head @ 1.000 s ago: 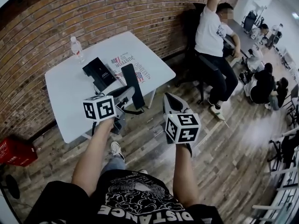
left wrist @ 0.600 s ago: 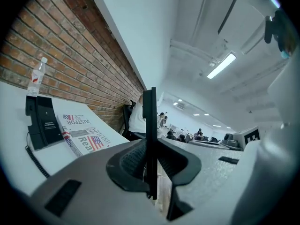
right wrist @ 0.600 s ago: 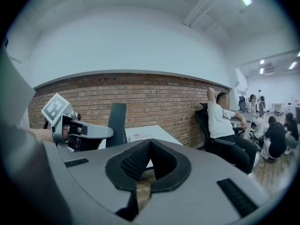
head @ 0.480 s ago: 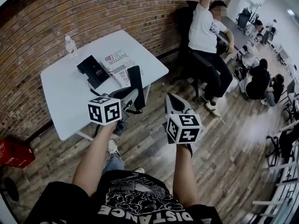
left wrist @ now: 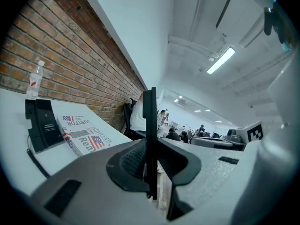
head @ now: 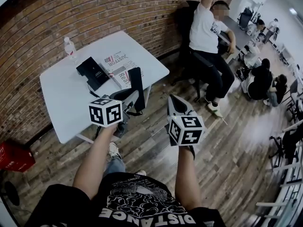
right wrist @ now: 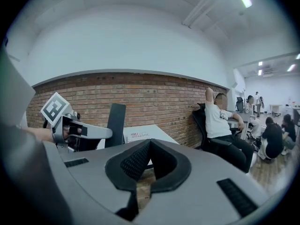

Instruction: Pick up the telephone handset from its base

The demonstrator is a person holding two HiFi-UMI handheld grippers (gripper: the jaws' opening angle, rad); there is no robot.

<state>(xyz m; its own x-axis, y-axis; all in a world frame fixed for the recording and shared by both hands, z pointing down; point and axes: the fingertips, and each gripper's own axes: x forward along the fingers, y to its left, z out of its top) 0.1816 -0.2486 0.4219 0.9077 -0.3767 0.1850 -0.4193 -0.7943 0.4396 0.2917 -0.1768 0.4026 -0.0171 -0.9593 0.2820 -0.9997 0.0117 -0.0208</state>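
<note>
Though the head view has drifted slightly over the last second, the gap to the phone is hardly closed. Right gripper [head: 173,102]: jaws clenched, empty. Left gripper [head: 132,97]: jaws clamped on a thin black slab [head: 137,85], by the worktop's [head: 66,109] near edge. Handset [left wrist: 31,118] sits on its base [left wrist: 48,127], mid-worktop, well apart from both.

White table [head: 61,98] upper left: black telephone [head: 92,72], water bottle [head: 70,48], magazine [head: 120,69] on it. Left gripper [head: 134,98] centre frame, black slab [head: 138,86] at its tip. Right gripper [head: 173,100] beside, over wood floor [head: 227,141].
</note>
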